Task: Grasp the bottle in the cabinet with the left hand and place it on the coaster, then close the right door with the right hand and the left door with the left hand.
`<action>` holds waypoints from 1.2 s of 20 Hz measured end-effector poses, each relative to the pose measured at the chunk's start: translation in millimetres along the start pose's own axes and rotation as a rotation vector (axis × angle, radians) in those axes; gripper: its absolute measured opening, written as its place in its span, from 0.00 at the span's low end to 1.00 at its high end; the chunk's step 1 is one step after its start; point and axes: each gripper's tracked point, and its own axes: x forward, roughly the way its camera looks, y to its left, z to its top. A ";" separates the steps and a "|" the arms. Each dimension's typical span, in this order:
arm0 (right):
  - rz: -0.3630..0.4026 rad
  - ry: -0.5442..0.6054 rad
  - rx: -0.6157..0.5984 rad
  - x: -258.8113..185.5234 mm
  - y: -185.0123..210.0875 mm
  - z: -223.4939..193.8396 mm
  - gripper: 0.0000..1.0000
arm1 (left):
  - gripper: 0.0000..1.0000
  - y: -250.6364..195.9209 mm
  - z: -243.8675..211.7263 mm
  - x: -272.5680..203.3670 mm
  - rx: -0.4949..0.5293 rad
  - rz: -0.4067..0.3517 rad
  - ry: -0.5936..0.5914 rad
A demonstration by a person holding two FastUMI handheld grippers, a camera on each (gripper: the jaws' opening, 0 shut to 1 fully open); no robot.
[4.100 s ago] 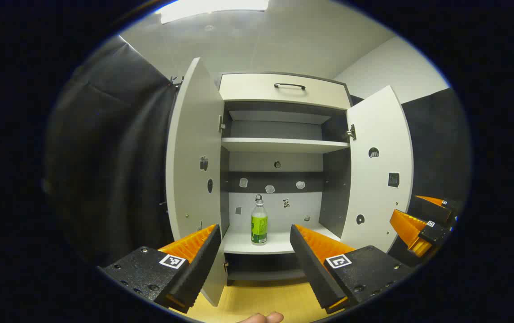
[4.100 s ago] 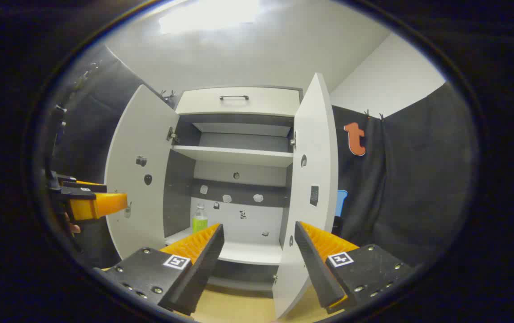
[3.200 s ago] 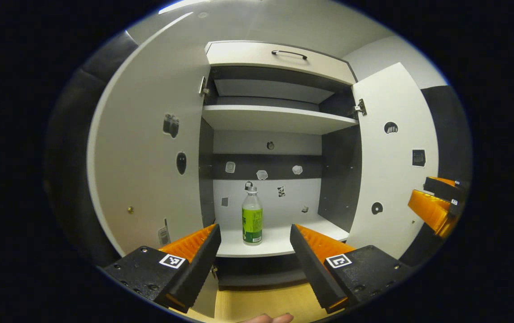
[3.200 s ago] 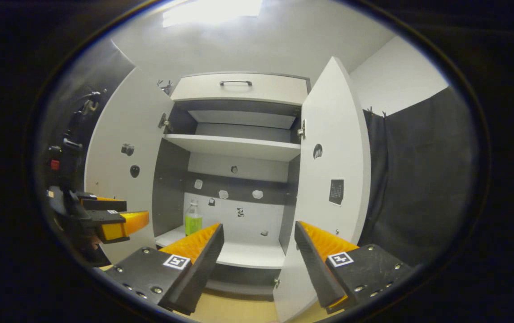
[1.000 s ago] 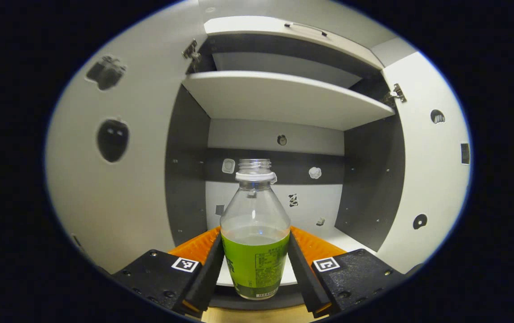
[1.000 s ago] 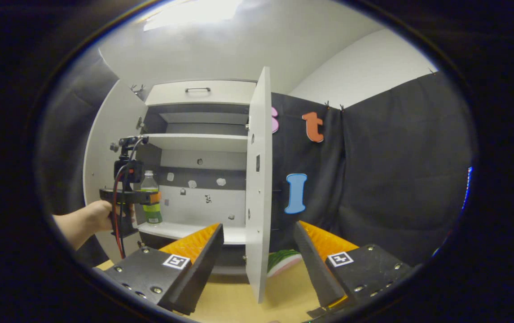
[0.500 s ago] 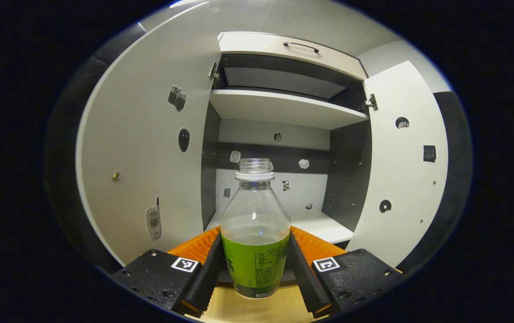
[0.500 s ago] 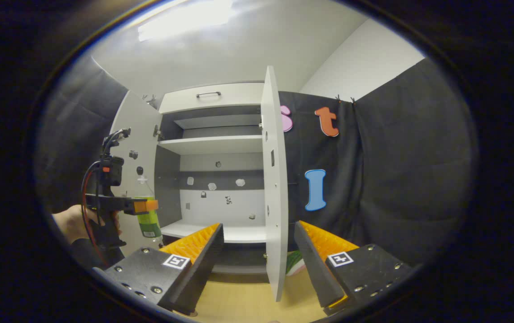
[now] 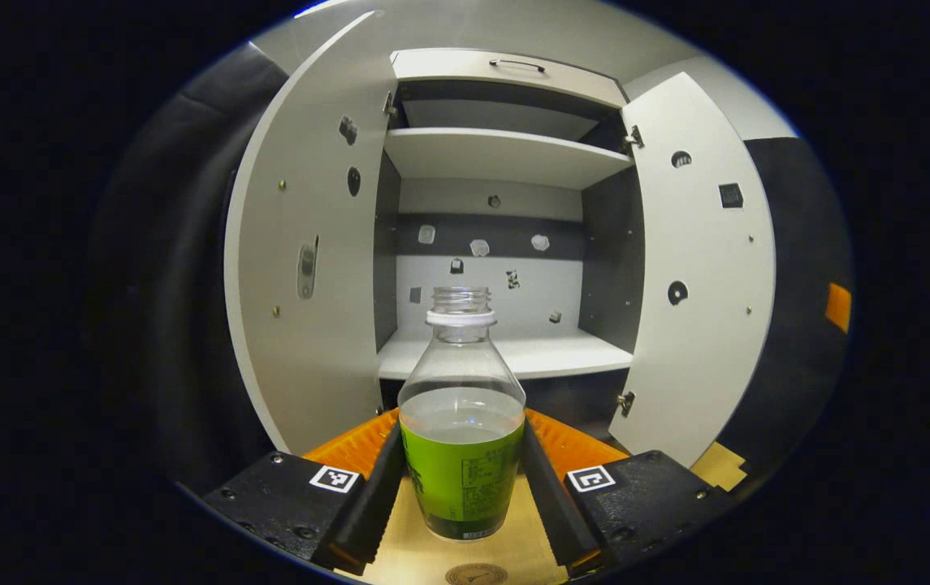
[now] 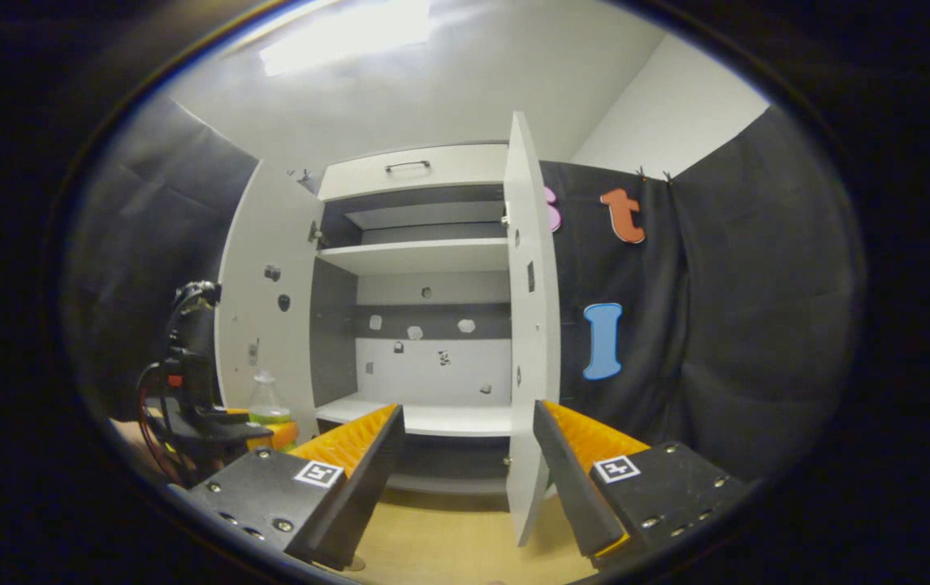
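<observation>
A clear uncapped bottle [image 9: 462, 479] with a green label, part full of liquid, stands upright between the fingers of my left gripper [image 9: 462, 431], which is shut on its labelled body. The bottle is out of the cabinet, over the wooden tabletop [image 9: 412, 552]. A round brown coaster [image 9: 475, 575] lies just below and nearer than its base. In the right gripper view, the left gripper [image 10: 266, 435] with the bottle [image 10: 268, 400] is low at the left, in front of the left door [image 10: 270, 301]. My right gripper [image 10: 469, 422] is open, holding nothing, facing the edge of the right door [image 10: 525, 325].
The cabinet's left door [image 9: 310, 268] and right door [image 9: 696, 268] both stand wide open. Its lower shelf [image 9: 505, 353] is bare, with an upper shelf [image 9: 505, 154] and a drawer [image 9: 513, 69] above. Black cloth [image 10: 716, 325] hangs on either side. Wooden tabletop [image 10: 448, 536] runs in front.
My left gripper shut on the bottle, lifted it off the lower shelf, drew back out of the cabinet and sank toward the table; the coaster came into view. The right gripper stayed open.
</observation>
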 end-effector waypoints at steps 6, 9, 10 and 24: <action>0.030 0.014 0.021 11.7 16.3 -4.8 0.94 | 0.78 -9.4 -78.9 -15.9 0.029 -0.041 0.087; 0.037 0.029 0.022 17.3 21.5 -11.1 0.96 | 0.78 -14.7 -117.8 -21.5 0.020 -0.075 0.122; 0.041 0.031 0.022 19.5 24.6 -12.1 0.96 | 0.79 -17.2 -133.0 -22.9 0.020 -0.089 0.124; 0.090 0.020 0.028 89.3 61.5 -22.6 0.96 | 0.82 -31.6 -264.6 -6.2 0.069 -0.210 0.253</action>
